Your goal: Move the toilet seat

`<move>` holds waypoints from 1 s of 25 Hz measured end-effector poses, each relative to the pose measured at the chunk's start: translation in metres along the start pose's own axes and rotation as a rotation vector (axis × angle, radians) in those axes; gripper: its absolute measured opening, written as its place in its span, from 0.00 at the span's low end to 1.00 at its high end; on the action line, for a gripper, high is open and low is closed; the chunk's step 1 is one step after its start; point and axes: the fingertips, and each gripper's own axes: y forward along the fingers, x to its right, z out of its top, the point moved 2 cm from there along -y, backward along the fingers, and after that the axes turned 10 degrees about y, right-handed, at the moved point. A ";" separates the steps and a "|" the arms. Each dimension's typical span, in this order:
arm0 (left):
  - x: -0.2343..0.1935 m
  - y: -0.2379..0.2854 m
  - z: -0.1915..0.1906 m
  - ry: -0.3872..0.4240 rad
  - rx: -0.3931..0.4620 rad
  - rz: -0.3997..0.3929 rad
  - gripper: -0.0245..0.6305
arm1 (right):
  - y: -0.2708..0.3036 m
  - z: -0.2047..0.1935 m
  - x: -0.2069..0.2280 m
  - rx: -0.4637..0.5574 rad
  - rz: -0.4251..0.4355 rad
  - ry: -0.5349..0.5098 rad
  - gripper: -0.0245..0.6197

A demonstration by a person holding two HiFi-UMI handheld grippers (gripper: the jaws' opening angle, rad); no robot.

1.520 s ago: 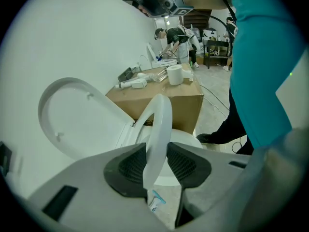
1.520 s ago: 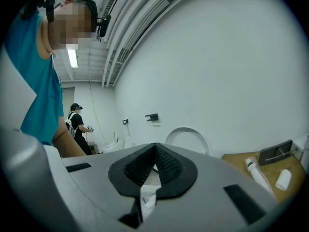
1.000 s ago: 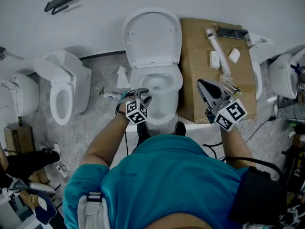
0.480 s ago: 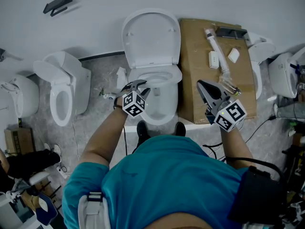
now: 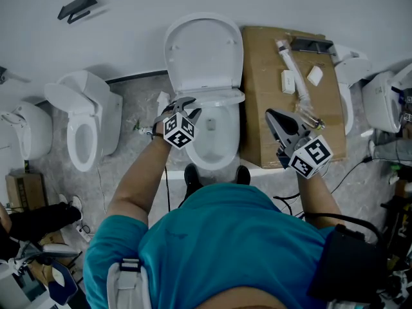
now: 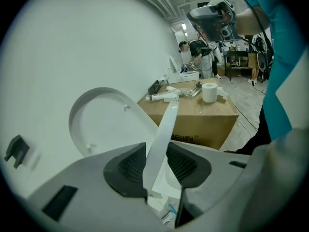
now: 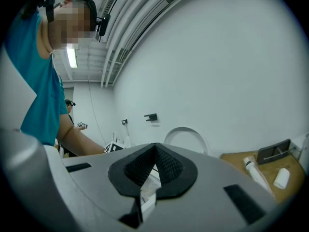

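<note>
A white toilet stands against the wall with its lid [image 5: 205,50] upright. The seat ring [image 5: 219,97] is tilted up off the bowl [image 5: 215,143], and from above it shows as a thin band. My left gripper [image 5: 183,107] is at the ring's left side and shut on it. In the left gripper view the ring's edge [image 6: 164,122] runs up between the two dark pads [image 6: 126,166], with the lid [image 6: 96,124] behind it. My right gripper [image 5: 275,116] hangs over the cardboard box, shut and holding nothing; its tips [image 7: 155,151] meet.
A cardboard box [image 5: 270,127] stands right of the toilet, with a tube [image 5: 293,66] and small white parts on top. A second toilet [image 5: 87,124] is at the left and more are at the right [image 5: 386,98]. A black bracket [image 5: 77,5] hangs on the wall. Cables lie on the floor.
My left gripper has moved up and toward the wall, and the seat ring has lifted off the bowl with it. The right gripper has stayed still.
</note>
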 end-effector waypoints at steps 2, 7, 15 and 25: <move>-0.006 0.002 0.000 0.000 -0.002 0.009 0.26 | 0.000 0.000 0.000 -0.001 -0.001 0.002 0.04; -0.024 0.010 0.002 0.000 -0.006 0.029 0.26 | -0.001 -0.001 0.005 -0.002 -0.006 0.007 0.04; -0.048 0.018 0.004 -0.003 -0.017 0.062 0.25 | -0.005 -0.001 0.009 -0.001 -0.018 0.013 0.04; -0.077 0.030 0.005 -0.012 -0.031 0.092 0.23 | -0.009 -0.003 0.014 -0.003 -0.028 0.021 0.04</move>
